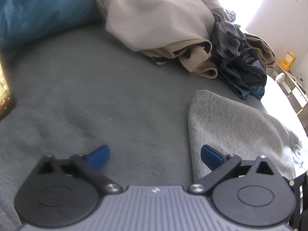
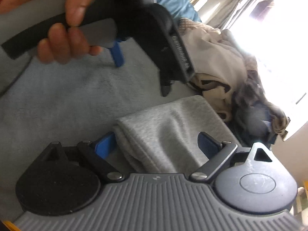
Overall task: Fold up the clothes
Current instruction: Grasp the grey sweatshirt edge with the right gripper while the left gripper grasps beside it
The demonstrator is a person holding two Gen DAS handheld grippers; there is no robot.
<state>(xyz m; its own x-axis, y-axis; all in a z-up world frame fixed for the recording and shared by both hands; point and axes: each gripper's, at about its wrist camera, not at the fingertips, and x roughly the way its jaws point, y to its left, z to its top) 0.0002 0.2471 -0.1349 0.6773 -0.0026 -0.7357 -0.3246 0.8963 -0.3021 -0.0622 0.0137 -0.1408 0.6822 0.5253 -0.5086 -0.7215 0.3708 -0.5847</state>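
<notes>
A folded grey sweatshirt [image 1: 231, 127] lies on the grey-green bed cover [image 1: 96, 96], at the right in the left wrist view. My left gripper [image 1: 155, 156] is open over bare cover, its right pad just above the sweatshirt's left edge. In the right wrist view the same sweatshirt [image 2: 163, 127] lies under and between the spread blue pads of my right gripper [image 2: 156, 145], which is open; neither pad presses on it. A person's hand [image 2: 67, 28] holds the left tool at the top of that view, one blue finger [image 2: 117, 55] showing.
A heap of unfolded clothes sits at the back: a beige garment [image 1: 163, 19] and dark plaid and denim pieces [image 1: 236, 57]. A blue pillow [image 1: 38, 9] lies at the back left. A lit phone screen [image 1: 4, 88] stands at the left edge. Shelves [image 1: 292, 84] stand beyond the bed.
</notes>
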